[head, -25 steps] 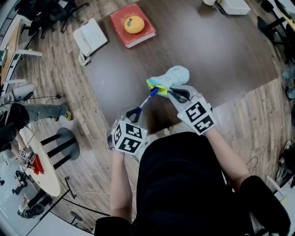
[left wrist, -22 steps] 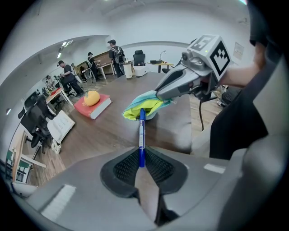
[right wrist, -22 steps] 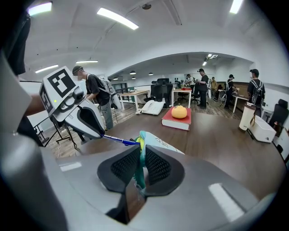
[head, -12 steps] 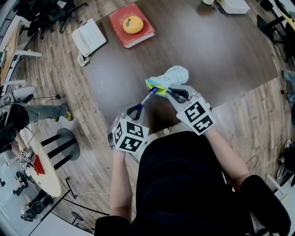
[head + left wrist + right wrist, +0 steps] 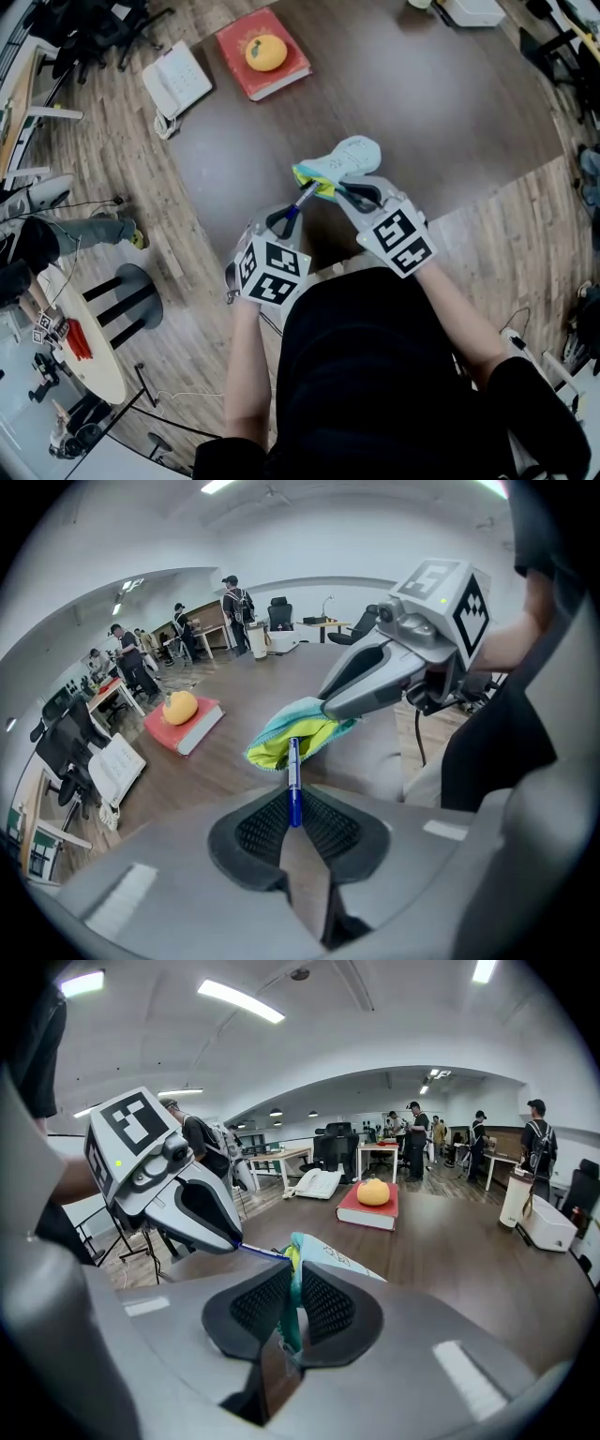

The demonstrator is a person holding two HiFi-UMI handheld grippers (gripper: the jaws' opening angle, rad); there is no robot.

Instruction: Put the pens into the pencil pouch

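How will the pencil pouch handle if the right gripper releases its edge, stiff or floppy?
Probably floppy: the pencil pouch is thin fabric that folds where the right gripper pinches its edge. Its mouth likely collapses once released. It looks light, so the pen could push it away.

A dark brown table (image 5: 450, 112) carries everything. Well beyond the left gripper (image 5: 284, 221) jaws and off to their left lies a red book (image 5: 284, 77). Further left of those jaws, at the table's edge, sits a white phone (image 5: 178, 82) with its cord trailing off the near corner. Far beyond the right gripper (image 5: 361, 194) jaws, to their right, a white box (image 5: 473, 9) rests near the far edge.
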